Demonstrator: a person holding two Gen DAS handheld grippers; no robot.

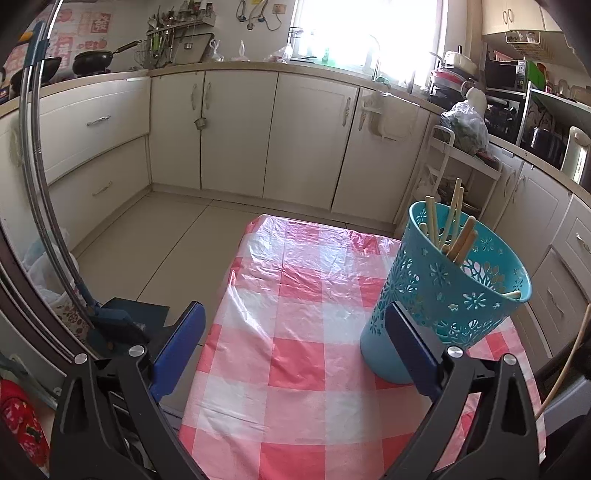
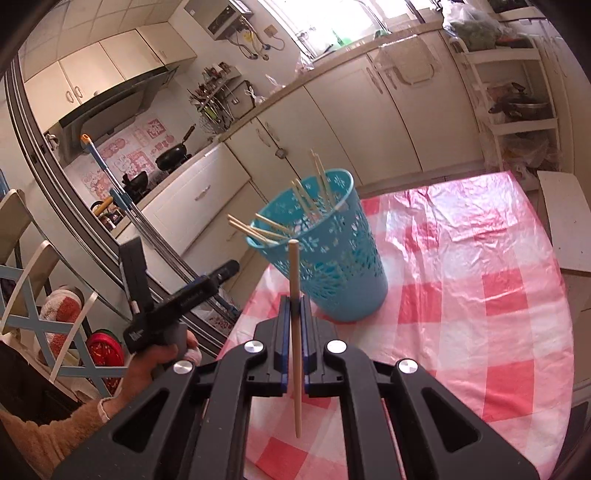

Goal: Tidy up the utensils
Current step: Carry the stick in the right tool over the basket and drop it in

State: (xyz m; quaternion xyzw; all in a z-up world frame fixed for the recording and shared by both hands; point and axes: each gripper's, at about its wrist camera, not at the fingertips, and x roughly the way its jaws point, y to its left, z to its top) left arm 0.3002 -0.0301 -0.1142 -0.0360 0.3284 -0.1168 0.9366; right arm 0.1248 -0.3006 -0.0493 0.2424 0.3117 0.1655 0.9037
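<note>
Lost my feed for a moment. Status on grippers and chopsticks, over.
Right gripper shut on one chopstick, upright. Left gripper open, empty. Teal basket on the checked table holds the other chopsticks. Path clear.

right claw (image 2: 294, 306): clamped on chopstick (image 2: 294, 273) | teal basket (image 2: 332, 266): chopsticks inside, on checked tablecloth (image 2: 480, 295)

Cream kitchen cabinets (image 1: 236, 129), pale tiled floor (image 1: 166, 236), bright window (image 1: 365, 29), black wok (image 1: 94, 61) on counter
</note>
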